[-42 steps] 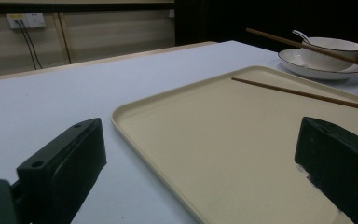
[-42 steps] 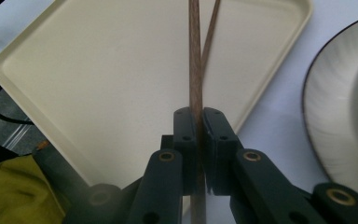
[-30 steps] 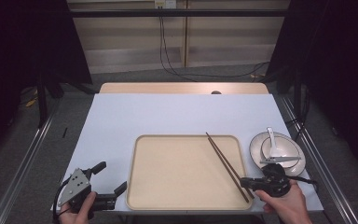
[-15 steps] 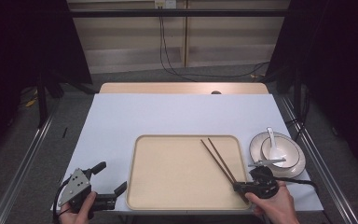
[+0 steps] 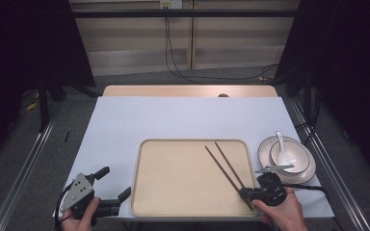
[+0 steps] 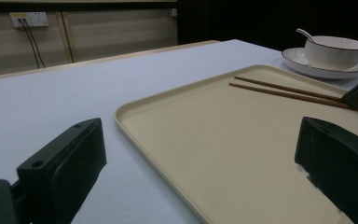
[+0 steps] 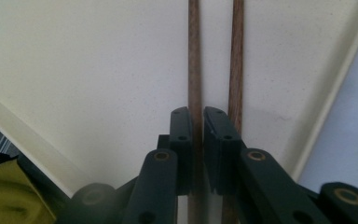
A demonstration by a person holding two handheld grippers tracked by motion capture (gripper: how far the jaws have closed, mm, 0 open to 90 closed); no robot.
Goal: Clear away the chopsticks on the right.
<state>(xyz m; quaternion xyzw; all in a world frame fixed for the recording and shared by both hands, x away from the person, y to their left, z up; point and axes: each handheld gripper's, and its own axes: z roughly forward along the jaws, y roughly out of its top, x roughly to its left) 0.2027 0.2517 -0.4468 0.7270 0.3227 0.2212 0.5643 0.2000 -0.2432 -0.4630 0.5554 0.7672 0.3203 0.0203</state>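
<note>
right tool [image 7: 198, 128] pinching one chopstick [image 7: 194, 56], bowl [image 5: 289, 155] beside tray [image 5: 183, 202]

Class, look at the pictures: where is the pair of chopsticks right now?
In the high view the chopsticks lie slanting on the right part of the tray, left of the bowl. The right gripper has one stick between its jaws at their near end.

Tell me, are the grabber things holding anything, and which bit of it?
The right gripper is shut on one chopstick at its near end; the other chopstick lies beside the jaws on the tray. The left gripper is open and holds nothing.
</note>
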